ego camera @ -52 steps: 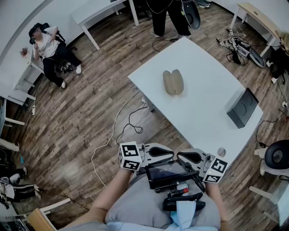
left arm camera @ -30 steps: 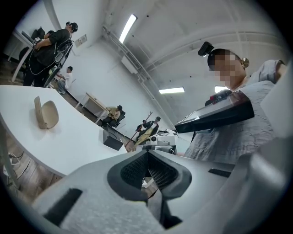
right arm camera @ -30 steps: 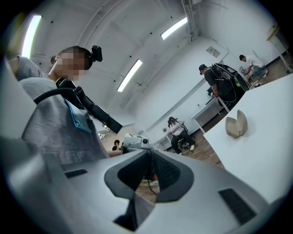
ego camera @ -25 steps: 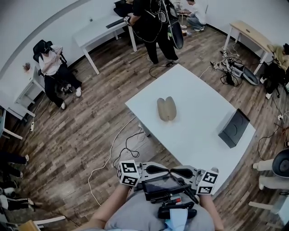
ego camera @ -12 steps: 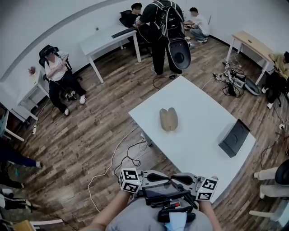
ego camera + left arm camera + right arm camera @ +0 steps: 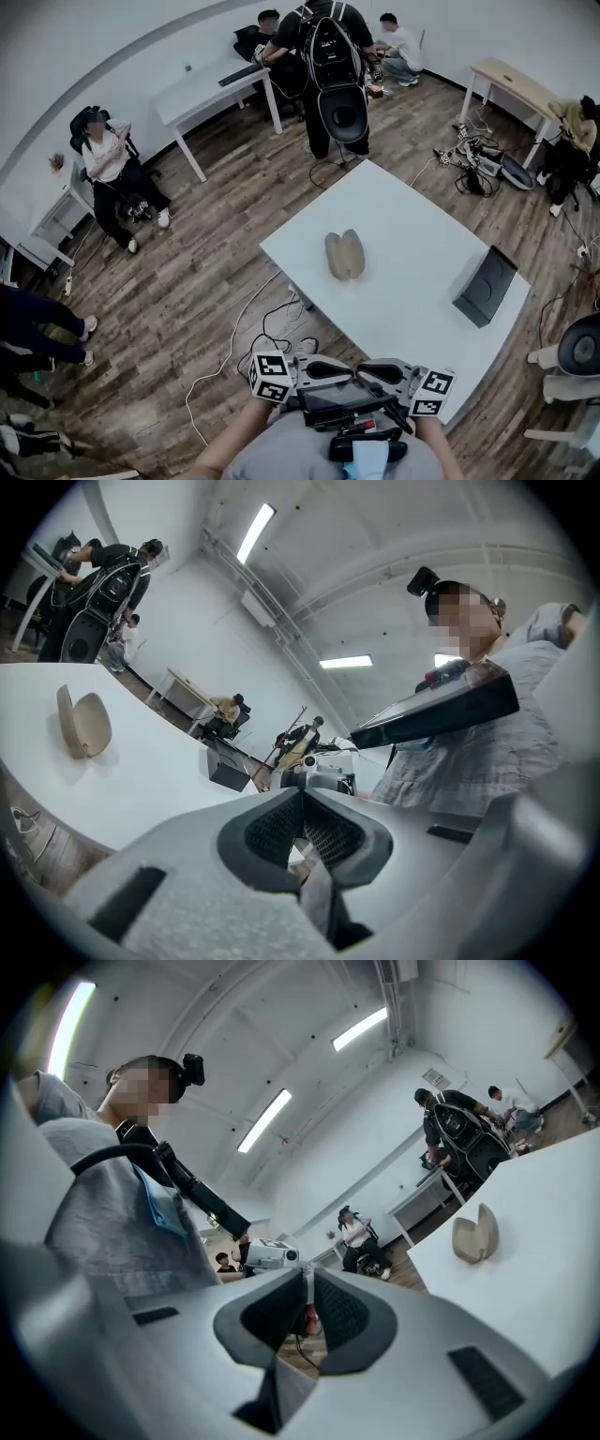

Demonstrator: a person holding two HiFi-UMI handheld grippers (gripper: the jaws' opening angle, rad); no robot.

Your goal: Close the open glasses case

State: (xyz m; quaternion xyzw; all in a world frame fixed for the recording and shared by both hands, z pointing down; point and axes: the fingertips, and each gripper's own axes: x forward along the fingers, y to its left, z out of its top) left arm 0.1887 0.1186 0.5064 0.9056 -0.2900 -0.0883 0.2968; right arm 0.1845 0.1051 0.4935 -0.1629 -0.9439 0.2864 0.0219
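Head view: task not begun, as far as I can judge. Glasses case (image 6: 344,255) lies open, its two shells spread side by side on the white table (image 6: 422,216). It sits approx mid-table, a bit nearer the left corner than the right edge, where a black box (image 6: 485,286) lies. Nothing touches the case.

Both grippers hang low by the person's waist, off the table's near corner and well apart from the case.
- Left gripper (image 6: 349,368): jaws together, nothing btwn them; the left gripper view shows pads meeting, w/ only the room beyond.
- Right gripper (image 6: 366,369): same per the right gripper view, jaws together and empty.

Left to do: all of it, i.e. reach the case, fold one shell over the other, press it closed.
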